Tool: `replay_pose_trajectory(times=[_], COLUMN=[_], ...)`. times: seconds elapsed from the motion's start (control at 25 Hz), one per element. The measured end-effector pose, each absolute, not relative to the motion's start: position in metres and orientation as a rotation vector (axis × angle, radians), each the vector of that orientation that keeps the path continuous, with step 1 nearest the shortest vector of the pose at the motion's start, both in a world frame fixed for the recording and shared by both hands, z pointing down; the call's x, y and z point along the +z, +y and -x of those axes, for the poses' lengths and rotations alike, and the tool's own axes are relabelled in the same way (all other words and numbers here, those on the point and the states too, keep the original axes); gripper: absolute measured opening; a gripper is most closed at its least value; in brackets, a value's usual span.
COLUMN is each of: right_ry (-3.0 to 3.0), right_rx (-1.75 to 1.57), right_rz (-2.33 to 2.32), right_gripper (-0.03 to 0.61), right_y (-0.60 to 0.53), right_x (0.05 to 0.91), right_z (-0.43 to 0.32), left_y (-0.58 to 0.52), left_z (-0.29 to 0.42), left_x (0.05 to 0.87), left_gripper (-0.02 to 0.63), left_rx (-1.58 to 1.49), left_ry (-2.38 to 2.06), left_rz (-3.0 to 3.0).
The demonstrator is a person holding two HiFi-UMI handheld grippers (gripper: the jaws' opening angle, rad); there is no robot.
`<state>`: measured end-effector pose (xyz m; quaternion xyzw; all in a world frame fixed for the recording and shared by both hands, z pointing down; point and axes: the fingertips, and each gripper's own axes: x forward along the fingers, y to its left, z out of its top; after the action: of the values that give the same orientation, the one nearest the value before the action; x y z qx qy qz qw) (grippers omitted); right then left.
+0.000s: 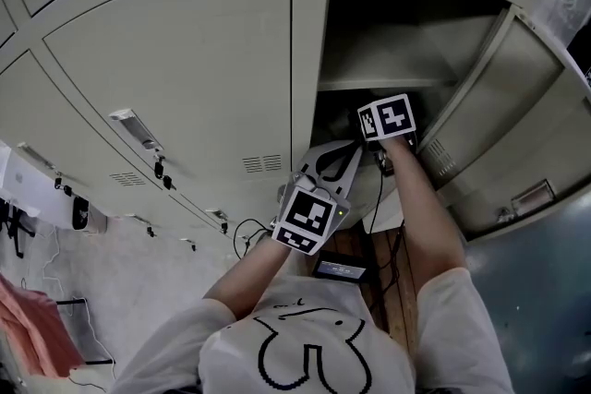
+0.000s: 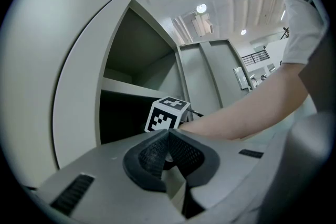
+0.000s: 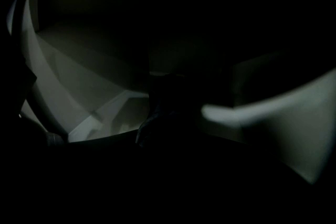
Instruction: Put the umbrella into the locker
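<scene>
**Right gripper deep inside the open locker**

The right gripper is held beneath the shelf of the open locker. Its tongs are lost in darkness, so their state cannot be told. A dark form ahead is possibly the umbrella. The left gripper is kept outside, its tongs pressed together and empty. If released blind, the umbrella could tip out over the front edge.

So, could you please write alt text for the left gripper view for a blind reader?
The left gripper, its black ribbed pads closed together on nothing, faces an open pale grey metal locker. A bare forearm holds the right gripper's black-and-white marker cube at the mouth of its dark lower compartment.
</scene>
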<state>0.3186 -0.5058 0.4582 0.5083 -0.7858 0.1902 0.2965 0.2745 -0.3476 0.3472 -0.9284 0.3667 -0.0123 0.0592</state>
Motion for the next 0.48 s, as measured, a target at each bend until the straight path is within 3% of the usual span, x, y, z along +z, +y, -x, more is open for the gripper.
replay_pose_trajectory(times=[0.48], right_ry=[-2.094], right_rx=[0.581], right_rz=[-1.404], right_gripper=[0.276], right_y=[-0.521], right_x=[0.467], right_z=[-0.323], left_y=[-0.346], left_z=[-0.277], left_x=[0.346], left_gripper=[0.023], left_rx=[-0.039], left_ry=[1.097], left_rz=[2.815])
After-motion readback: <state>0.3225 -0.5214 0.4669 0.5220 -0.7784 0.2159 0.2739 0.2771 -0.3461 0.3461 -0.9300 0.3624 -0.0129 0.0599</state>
